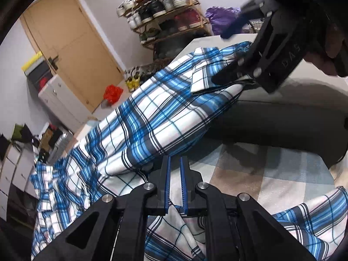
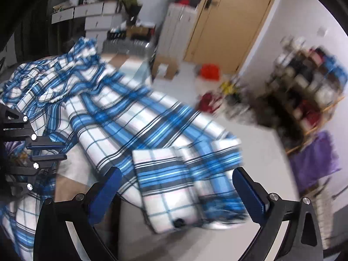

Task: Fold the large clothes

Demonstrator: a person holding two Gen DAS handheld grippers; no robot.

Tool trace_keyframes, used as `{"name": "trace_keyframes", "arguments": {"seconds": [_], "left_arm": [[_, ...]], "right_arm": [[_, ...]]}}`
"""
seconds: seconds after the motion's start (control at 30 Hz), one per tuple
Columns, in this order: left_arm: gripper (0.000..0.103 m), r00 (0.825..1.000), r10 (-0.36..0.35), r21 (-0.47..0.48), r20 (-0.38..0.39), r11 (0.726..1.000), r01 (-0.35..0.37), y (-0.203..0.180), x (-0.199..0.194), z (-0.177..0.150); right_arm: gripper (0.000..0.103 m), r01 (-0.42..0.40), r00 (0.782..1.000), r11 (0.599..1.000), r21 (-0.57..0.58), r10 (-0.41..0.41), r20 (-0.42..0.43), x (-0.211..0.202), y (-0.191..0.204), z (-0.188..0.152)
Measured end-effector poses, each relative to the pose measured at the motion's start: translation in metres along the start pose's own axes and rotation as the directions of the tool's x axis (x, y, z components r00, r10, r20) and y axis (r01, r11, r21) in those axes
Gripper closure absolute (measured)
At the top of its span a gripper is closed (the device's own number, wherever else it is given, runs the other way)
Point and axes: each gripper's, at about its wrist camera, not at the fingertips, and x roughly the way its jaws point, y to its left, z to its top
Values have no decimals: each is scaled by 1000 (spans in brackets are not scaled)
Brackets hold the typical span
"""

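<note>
A: Blue-and-white plaid shirt (image 1: 152, 117), spread long across the white table (image 1: 304, 82), one end bunched at the far side, the cuffed end draped at the near corner.

B: Left gripper (image 1: 175, 187)?

A: Clenched on a fold of the plaid cloth; blue pads nearly together, fabric coming out from under them. Seen from the right wrist view too (image 2: 49, 151), low at the left edge, jaws narrow.

B: And the right gripper (image 2: 174, 195)?

A: Released, jaws spread wide, blue pads well apart on either side of the folded cuff (image 2: 167, 187). No pad pressing on cloth. Much blur in that view. In the left view, dark fingers (image 1: 226, 74) lying over the collar end of the shirt; contact there impossible to tell.

B: Edges?

A: Table edge just beyond the cuff, floor (image 2: 184, 80) below. Checked pale cloth (image 1: 250, 174) under the shirt near the left gripper.

B: Room around?

A: Open floor toward the wooden door (image 1: 71, 50). Shoe rack (image 1: 167, 13) along the wall, red bag (image 1: 112, 93) by the door, purple cloth (image 1: 224, 19) at the table's far end, white drawers (image 1: 61, 100) beside the door.
</note>
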Motion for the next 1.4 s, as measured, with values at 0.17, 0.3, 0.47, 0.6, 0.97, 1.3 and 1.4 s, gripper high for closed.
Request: {"name": "trace_keyframes", "arguments": {"seconds": [0.17, 0.3, 0.47, 0.6, 0.97, 1.3, 1.4], "left_arm": [[97, 1000, -3, 3, -4, 1000, 3, -2, 0, 2], [97, 1000, -7, -34, 0, 999, 7, 1, -4, 5], [97, 1000, 0, -51, 3, 999, 0, 3, -6, 10], [97, 1000, -4, -42, 21, 999, 5, 3, -7, 13], [97, 999, -10, -152, 45, 988, 17, 16, -28, 26], [96, 998, 0, -443, 60, 896, 27, 62, -122, -62], [75, 999, 23, -585, 47, 811, 9, 74, -146, -103]], "right_arm": [[24, -14, 996, 993, 113, 24, -88, 23, -9, -1], [93, -31, 989, 941, 337, 77, -124, 29, -46, 2], [96, -194, 973, 783, 591, 230, 14, 25, -100, -7], [97, -352, 934, 553, 755, 252, 251, 2, -162, -19], [98, -415, 910, 111, 903, 21, 415, -25, -281, -72], [98, -486, 872, 102, 868, -12, 490, -45, -296, -54], [98, -516, 851, 143, 844, -27, 525, -65, -290, -28]]}}
